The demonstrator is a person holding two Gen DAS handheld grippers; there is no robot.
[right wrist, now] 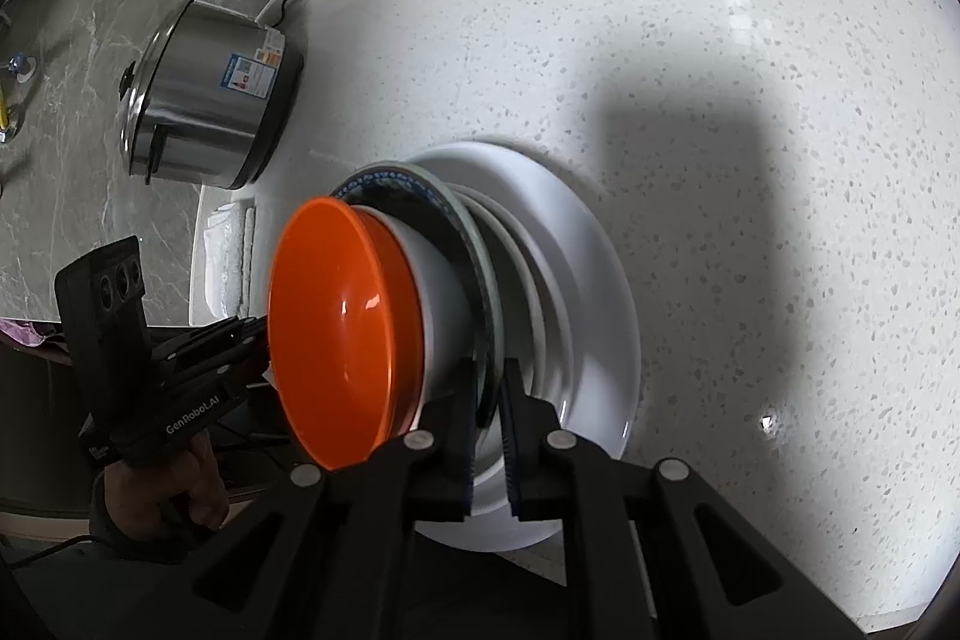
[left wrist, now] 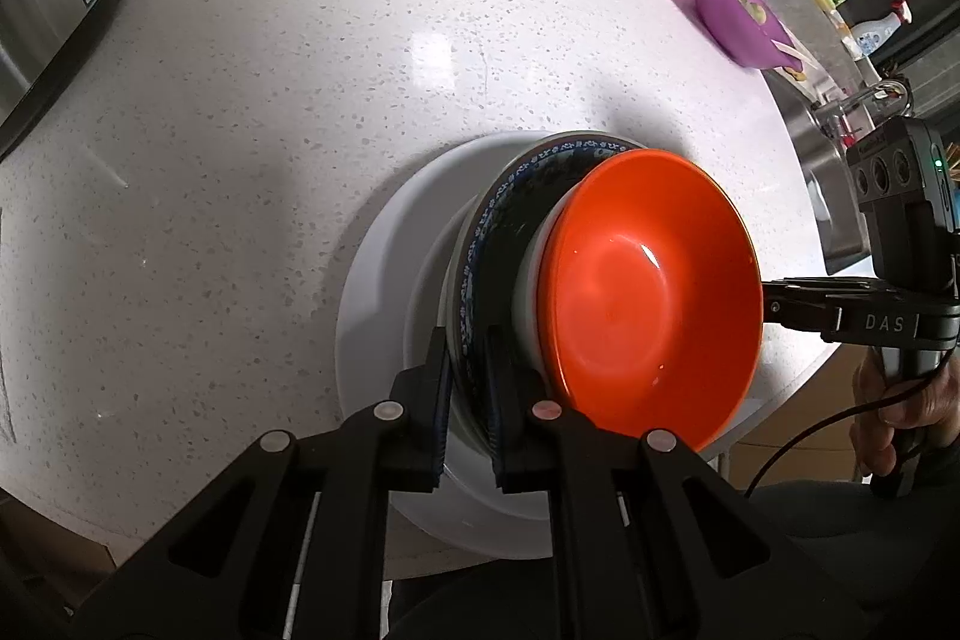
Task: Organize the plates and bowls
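While both grippers clamped the blue-patterned plate (left wrist: 480, 244) rim, the stack hung over the white plate (left wrist: 384, 292). Left gripper (left wrist: 468, 400) gripped 1 side near the frame bottom, right gripper (right wrist: 489, 424) the opposite side.

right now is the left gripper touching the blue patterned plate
Touching. The left wrist view shows the left gripper with both pads clamped on the rim of the blue patterned plate.

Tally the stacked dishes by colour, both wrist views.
Orange bowl: 1
White bowl: 1
Blue-patterned plate: 1
White plates: at least 2; the layers are hard to separate
Total: at least 5
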